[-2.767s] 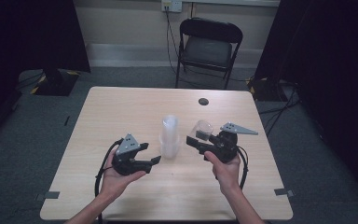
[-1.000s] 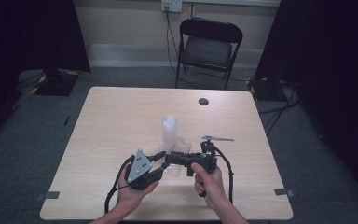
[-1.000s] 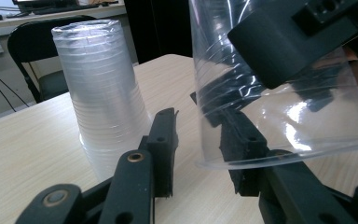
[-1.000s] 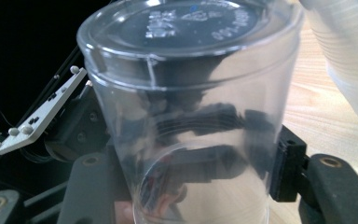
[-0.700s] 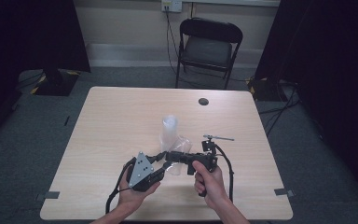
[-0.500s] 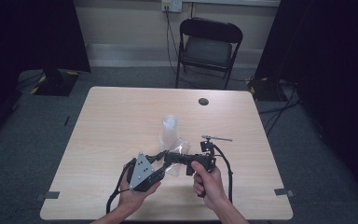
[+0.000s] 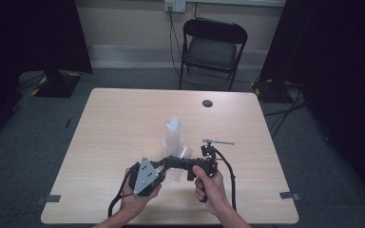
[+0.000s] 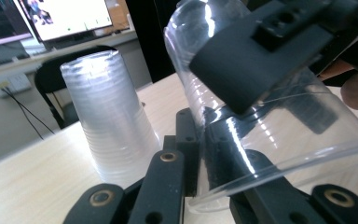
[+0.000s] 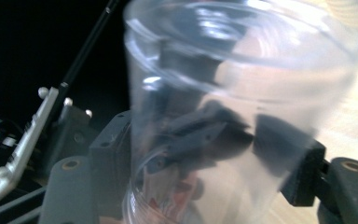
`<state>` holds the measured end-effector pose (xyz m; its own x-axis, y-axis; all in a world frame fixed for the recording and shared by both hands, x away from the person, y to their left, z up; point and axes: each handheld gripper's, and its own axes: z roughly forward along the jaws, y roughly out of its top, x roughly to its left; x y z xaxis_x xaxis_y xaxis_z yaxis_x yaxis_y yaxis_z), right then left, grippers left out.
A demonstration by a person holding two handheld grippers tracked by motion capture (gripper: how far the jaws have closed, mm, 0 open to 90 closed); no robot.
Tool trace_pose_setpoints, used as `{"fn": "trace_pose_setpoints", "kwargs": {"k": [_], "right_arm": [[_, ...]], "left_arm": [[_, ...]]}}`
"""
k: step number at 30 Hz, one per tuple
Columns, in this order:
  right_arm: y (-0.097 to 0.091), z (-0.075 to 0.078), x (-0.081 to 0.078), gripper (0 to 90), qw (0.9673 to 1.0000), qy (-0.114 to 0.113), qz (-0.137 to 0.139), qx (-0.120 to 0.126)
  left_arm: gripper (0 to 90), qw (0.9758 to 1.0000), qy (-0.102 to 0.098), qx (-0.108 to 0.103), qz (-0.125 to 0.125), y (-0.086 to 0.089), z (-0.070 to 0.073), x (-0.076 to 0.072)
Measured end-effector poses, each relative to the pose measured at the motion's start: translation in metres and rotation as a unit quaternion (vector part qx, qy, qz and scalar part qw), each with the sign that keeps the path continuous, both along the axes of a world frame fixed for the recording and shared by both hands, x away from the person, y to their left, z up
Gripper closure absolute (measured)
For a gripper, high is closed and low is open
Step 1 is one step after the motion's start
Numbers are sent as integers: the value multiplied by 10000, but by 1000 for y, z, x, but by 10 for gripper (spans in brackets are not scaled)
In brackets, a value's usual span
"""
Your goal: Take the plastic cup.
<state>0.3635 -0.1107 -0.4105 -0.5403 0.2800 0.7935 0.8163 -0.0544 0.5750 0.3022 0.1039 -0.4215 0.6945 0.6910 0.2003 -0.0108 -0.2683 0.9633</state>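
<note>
Hands meet low over the near edge of the pale wooden table (image 7: 104, 133), grippers facing each other. Left gripper (image 7: 164, 165) has just clamped on the rim of a clear plastic cup (image 7: 180, 159) lying sideways between them; right gripper (image 7: 183, 164), just widening, straddles it beside an upturned stack of clear cups (image 7: 173, 133)

I am seeing a clear, ribbed plastic cup (image 7: 179, 163) lying tilted on its side between my two grippers' jaws, just in front of an upside-down stack of clear plastic cups (image 7: 172, 135).
</note>
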Motion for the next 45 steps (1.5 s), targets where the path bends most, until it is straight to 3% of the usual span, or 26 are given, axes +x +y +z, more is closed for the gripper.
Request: {"fn": "trace_pose_setpoints", "kwargs": {"k": [6, 11, 18, 23, 32, 35, 40, 45], "right_arm": [[0, 2, 0, 209, 9995, -253, -57, -194], [-1, 2, 0, 181, 9986, -427, -68, -298], [-3, 3, 0, 171, 9982, -507, -119, -308], [-6, 4, 1, 173, 9979, -554, -181, -287], [-17, 6, 5, 199, 9968, -644, -361, -311], [-18, 6, 5, 206, 9957, -718, -428, -398], [-20, 6, 5, 202, 9937, -818, -532, -547], [-21, 6, 6, 232, 9886, -1004, -587, -953]], "left_arm": [[897, 9999, 146, -52, -11, 4, 0, 4], [900, 9990, 398, -194, -50, 7, 1, 8], [900, 9974, 633, -316, -99, 13, 2, 14], [900, 9968, 688, -414, -2, 20, 3, 17], [900, 9937, 980, -503, -214, 25, 4, 22], [900, 9924, 1114, -511, -122, 27, 4, 26], [900, 9903, 1256, -560, -209, 33, 4, 31], [900, 9879, 1418, -597, -214, 36, 6, 35]]}}
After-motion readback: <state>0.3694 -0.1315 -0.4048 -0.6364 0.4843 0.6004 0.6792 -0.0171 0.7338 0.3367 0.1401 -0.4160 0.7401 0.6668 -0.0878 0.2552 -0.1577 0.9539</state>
